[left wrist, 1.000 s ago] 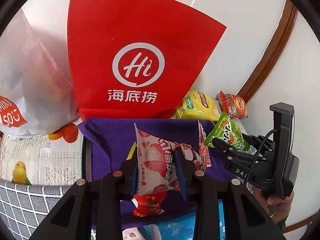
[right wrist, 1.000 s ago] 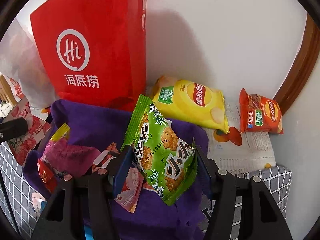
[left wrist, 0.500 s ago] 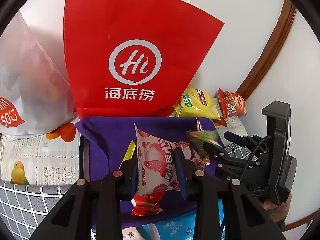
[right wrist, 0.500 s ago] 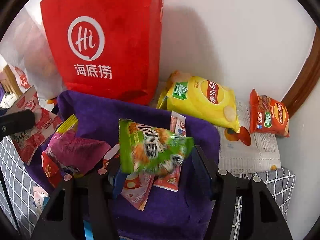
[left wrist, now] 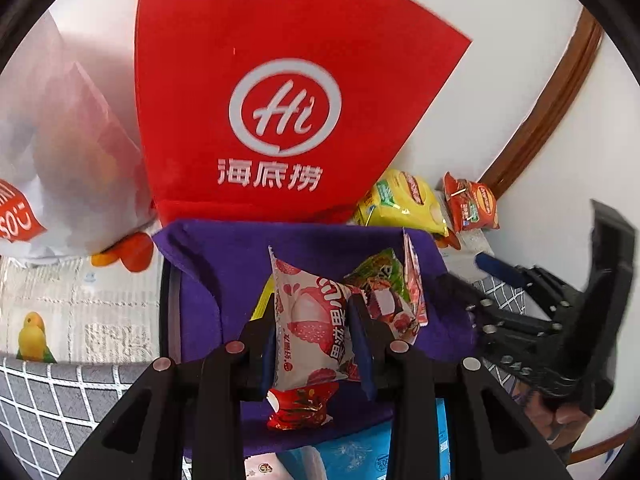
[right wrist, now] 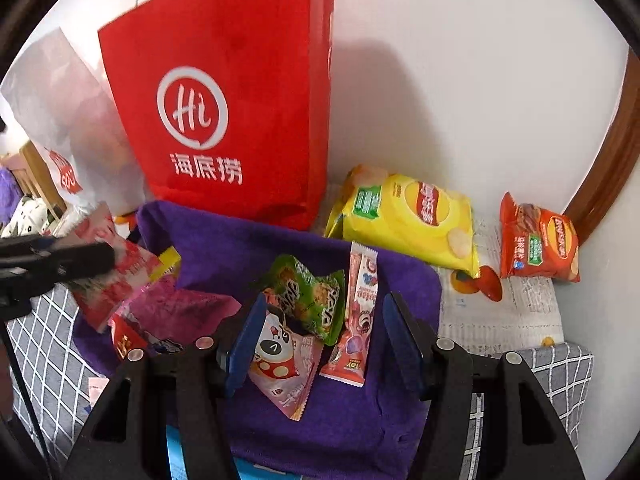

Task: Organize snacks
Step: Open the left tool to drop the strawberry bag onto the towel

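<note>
While the left hand-held gripper (left wrist: 316, 338) pinched a crinkly pink-and-white lychee packet (left wrist: 310, 320) between its blue pads at the lower centre of its own view, the right hand-held gripper (right wrist: 324, 344) stood about half open, its pads clear of everything and nothing held between them. The pinched packet was a glossy pillow-shaped pouch with a serrated top edge, standing nearly upright. Below it lay a small shiny red wrapper (left wrist: 298, 404) on the purple cloth lining of the basket (left wrist: 224, 248), a soft, matte fabric draped over the rim.

Seen from the right wrist, a crumpled green foil packet (right wrist: 310, 292) lay in the basket at the centre of the frame, resting on a flat pink panda-printed sachet (right wrist: 280, 364) and beside a slim, upright pink stick packet (right wrist: 356, 320). A magenta bag (right wrist: 180, 308) sat at the left of the basket. Behind the basket stood a stiff red paper bag (right wrist: 224, 92) with a white round logo. At the right of that frame, a puffy yellow crisp bag (right wrist: 404, 216) and a smaller orange crisp bag (right wrist: 536, 240) lay on printed paper against the white wall, well apart from the basket's contents.
</note>
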The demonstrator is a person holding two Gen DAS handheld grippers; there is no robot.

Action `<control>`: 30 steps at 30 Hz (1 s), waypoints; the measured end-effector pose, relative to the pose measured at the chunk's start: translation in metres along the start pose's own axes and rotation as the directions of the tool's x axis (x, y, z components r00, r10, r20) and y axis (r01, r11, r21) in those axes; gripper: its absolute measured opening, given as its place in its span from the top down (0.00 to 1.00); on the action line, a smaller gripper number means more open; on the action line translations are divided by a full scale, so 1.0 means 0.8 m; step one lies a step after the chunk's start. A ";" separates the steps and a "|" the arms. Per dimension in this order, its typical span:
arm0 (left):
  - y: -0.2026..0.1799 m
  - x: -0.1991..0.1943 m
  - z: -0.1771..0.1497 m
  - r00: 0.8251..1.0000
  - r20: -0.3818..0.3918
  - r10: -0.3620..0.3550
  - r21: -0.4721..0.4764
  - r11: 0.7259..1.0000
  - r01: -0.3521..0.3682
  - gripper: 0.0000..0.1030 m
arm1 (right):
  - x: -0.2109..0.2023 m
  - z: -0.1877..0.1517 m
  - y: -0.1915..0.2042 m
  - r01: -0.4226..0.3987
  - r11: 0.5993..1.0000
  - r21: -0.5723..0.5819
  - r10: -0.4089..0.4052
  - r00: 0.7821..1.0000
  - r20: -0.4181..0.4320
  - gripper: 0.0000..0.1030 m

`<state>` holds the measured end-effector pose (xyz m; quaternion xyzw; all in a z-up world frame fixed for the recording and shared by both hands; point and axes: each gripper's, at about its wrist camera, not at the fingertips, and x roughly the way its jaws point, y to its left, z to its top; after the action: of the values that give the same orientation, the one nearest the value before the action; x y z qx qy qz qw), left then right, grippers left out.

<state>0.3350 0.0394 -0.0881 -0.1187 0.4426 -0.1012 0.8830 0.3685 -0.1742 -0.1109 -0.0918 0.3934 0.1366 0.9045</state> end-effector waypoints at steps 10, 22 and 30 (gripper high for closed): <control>-0.006 0.036 -0.007 0.996 -0.076 0.050 0.011 0.999 -0.049 0.70 | -0.017 0.004 -0.003 0.005 1.000 0.007 -0.006 0.999 0.038 0.41; 0.006 0.033 -0.003 0.994 -0.072 0.085 -0.015 0.996 -0.086 0.69 | -0.025 0.007 0.001 0.001 1.000 0.016 -0.002 0.999 0.033 0.41; -0.004 -0.003 0.001 0.997 -0.002 0.077 0.000 0.997 -0.077 0.56 | -0.057 0.010 0.009 -0.031 0.998 0.049 0.029 0.998 0.052 0.33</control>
<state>0.3340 0.0372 -0.0849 -0.1014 0.4479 -0.0675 0.8857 0.3418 -0.1728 -0.0722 -0.0597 0.3746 0.1426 0.9142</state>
